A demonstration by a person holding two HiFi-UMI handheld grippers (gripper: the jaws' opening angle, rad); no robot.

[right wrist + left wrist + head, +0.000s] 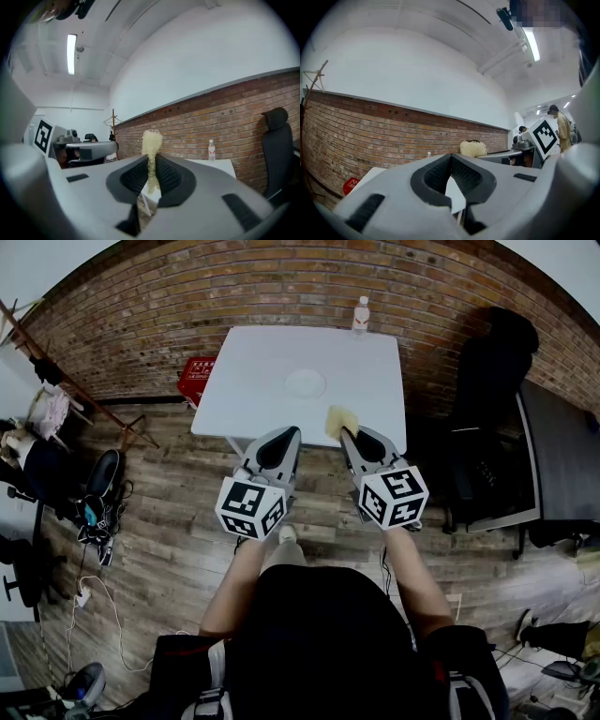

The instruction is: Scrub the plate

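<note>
A white plate point(305, 383) lies near the middle of the white table point(244, 404), hard to tell from the tabletop. My right gripper point(345, 430) is shut on a yellow scrubbing sponge point(339, 420), which sticks up past its tips point(151, 140) over the table's near edge. My left gripper point(291, 434) is shut with nothing in it, its pads point(461, 176) pressed together, level with the right one just short of the table. The sponge point(473, 148) also shows in the left gripper view. Both grippers are held in the air in front of the person.
A water bottle point(361, 315) stands at the table's far edge by the brick wall point(187, 306). A black office chair point(487, 427) is right of the table, a red crate point(196, 379) at its left. Bags and cables point(94, 502) lie on the wooden floor at left.
</note>
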